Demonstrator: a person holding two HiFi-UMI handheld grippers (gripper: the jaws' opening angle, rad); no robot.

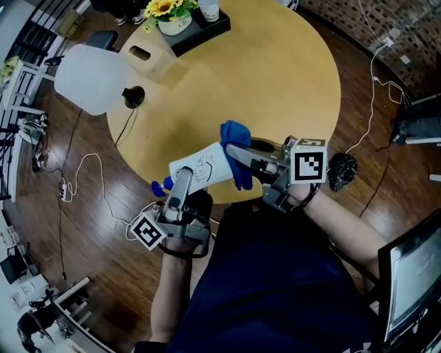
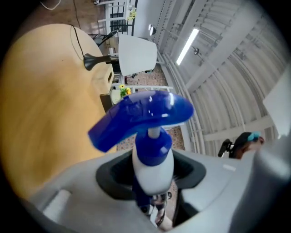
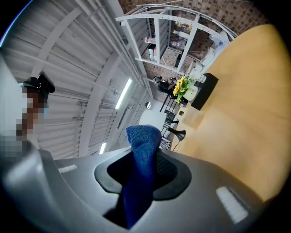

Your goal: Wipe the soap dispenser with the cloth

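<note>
The soap dispenser point(image 1: 201, 167) is a white bottle with a blue pump head point(image 1: 161, 185), held up tilted over the near edge of the round wooden table point(image 1: 275, 83). My left gripper point(image 1: 184, 180) is shut on it, and in the left gripper view the blue pump head point(image 2: 141, 116) and white neck point(image 2: 154, 168) stick out between the jaws. My right gripper point(image 1: 236, 153) is shut on a blue cloth point(image 1: 236, 146), which lies against the bottle's upper end. In the right gripper view the cloth point(image 3: 142, 164) stands up between the jaws of the right gripper point(image 3: 139, 191).
At the table's far left stand a white-shaded lamp point(image 1: 89, 77), a wooden box point(image 1: 146, 58) and a black tray point(image 1: 200, 31) with a flower pot point(image 1: 172, 19). Cables point(image 1: 89, 172) run over the wooden floor. A black object point(image 1: 341, 171) lies on the floor at right. A monitor point(image 1: 413, 276) sits at lower right.
</note>
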